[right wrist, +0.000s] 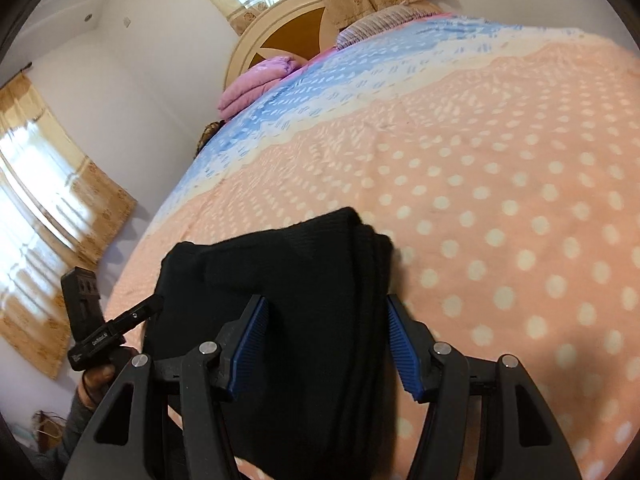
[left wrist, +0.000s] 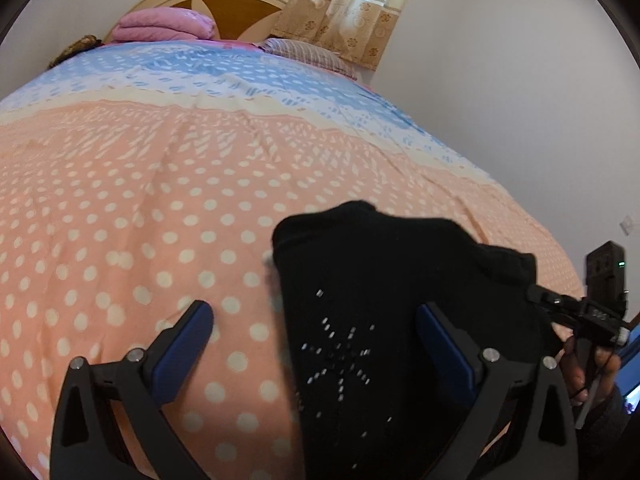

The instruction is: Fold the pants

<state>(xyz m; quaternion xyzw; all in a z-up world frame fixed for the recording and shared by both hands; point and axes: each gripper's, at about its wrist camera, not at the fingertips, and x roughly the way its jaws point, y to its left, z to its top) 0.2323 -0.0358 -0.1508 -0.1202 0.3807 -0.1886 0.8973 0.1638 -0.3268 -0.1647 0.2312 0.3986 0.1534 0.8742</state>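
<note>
The black pants (left wrist: 372,320) lie folded into a thick stack on the peach polka-dot bedspread (left wrist: 120,220), near the bed's front edge; small silver studs show on top. My left gripper (left wrist: 316,332) is open, with the pants' left edge between its blue pads. My right gripper (right wrist: 326,344) is open, its blue pads on either side of the folded pants (right wrist: 304,280). The right gripper also shows at the right edge of the left wrist view (left wrist: 560,304). The left gripper shows at the left in the right wrist view (right wrist: 132,316).
The bedspread (right wrist: 500,200) turns blue toward the wooden headboard (left wrist: 224,4). A folded pink blanket (left wrist: 160,26) and a striped pillow (left wrist: 308,54) lie at the head. Curtains (left wrist: 340,4) hang behind. A white wall (left wrist: 520,100) runs along the bed's right side.
</note>
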